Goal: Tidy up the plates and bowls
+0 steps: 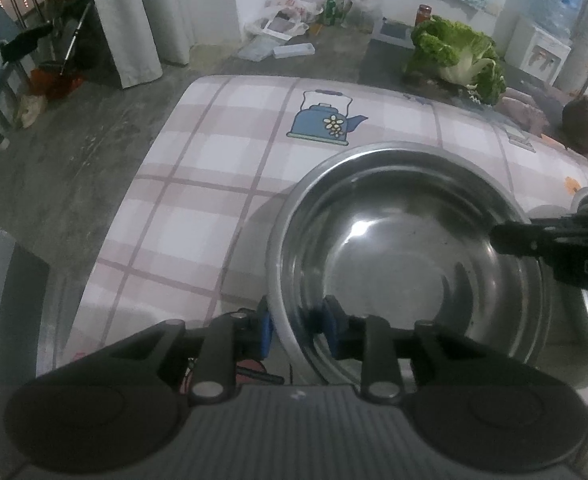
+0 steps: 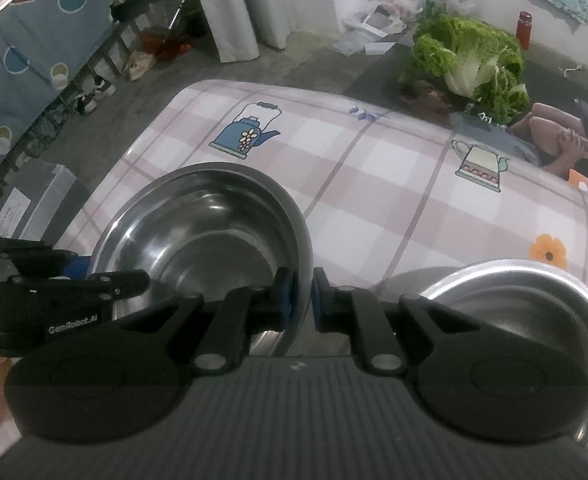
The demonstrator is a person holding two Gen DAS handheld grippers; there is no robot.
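My left tool [image 1: 300, 330] straddles the near-left rim of the steel bowl [image 1: 410, 248], one pad outside, one inside, standing narrowly apart and off the metal. The bowl sits on the checked counter [image 1: 213, 184] below a printed blue kettle [image 1: 322, 120]. My right tool [image 2: 302, 300] is clamped on that bowl's right rim. Just right of it lies a second steel dish [image 2: 534, 304].
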